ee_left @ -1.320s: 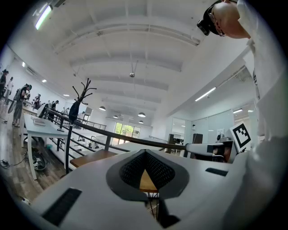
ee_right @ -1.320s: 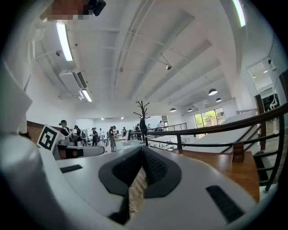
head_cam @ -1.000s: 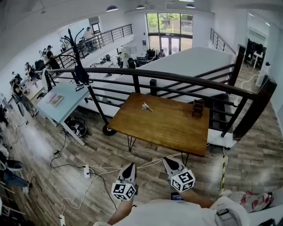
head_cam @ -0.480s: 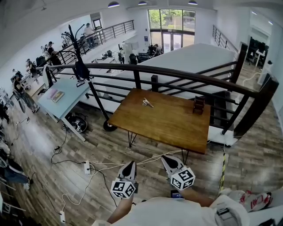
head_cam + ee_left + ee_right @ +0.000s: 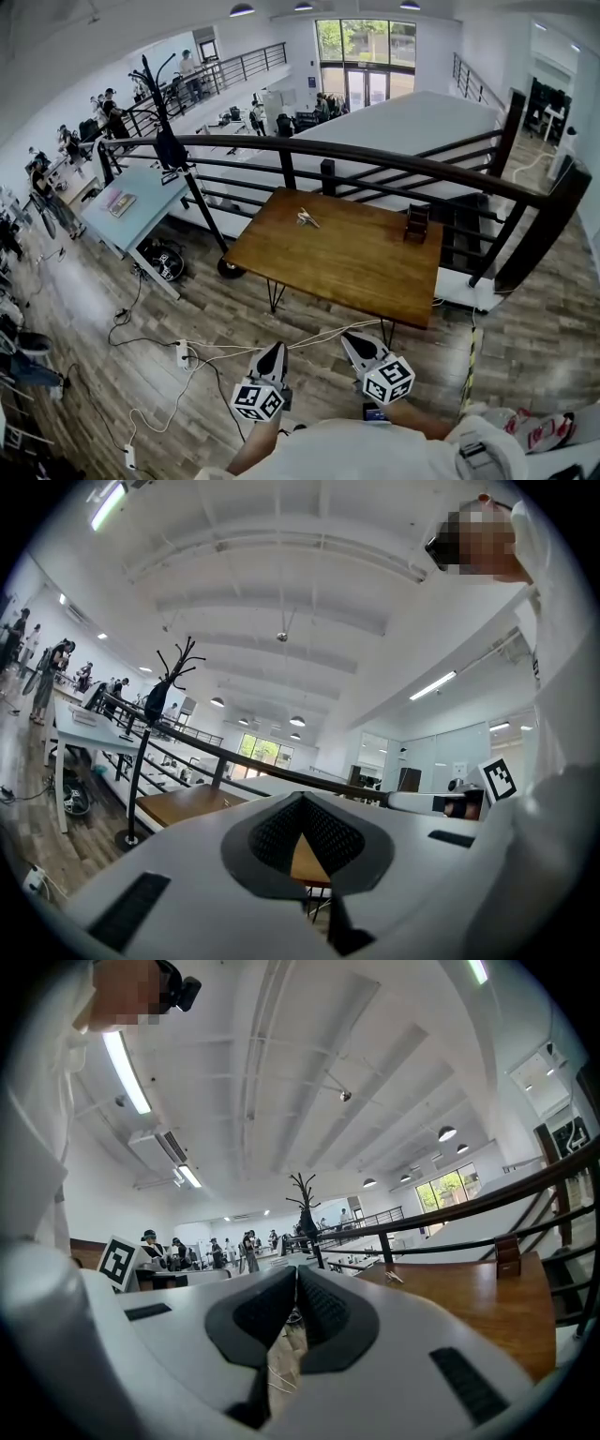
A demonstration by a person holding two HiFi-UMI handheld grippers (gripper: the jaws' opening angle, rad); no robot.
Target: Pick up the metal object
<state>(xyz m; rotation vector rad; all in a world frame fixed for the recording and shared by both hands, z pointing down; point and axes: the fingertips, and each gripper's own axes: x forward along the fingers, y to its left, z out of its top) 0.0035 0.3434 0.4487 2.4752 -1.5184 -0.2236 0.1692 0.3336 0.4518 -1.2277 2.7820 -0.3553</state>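
Left claw (image 5: 275, 350) and right claw (image 5: 348, 338) both closed and empty; metal object (image 5: 306, 219) untouched on desk (image 5: 356, 267).
Each claw's jaws meet at the tips with nothing between them; both claws held level over the wood floor, off the desk's near edge; metal object lies flat near the far-left corner, well apart from both claws; small dark object (image 5: 415, 224) stands near the far-right corner, beside the railing (image 5: 394, 165).

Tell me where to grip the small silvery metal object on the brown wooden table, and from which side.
Probably across the narrow middle of the metal object, coming from above on the near side. It lies flat and slanted on the wooden table, with the dark railing close behind the far edge. Its finer shape is too small to tell.
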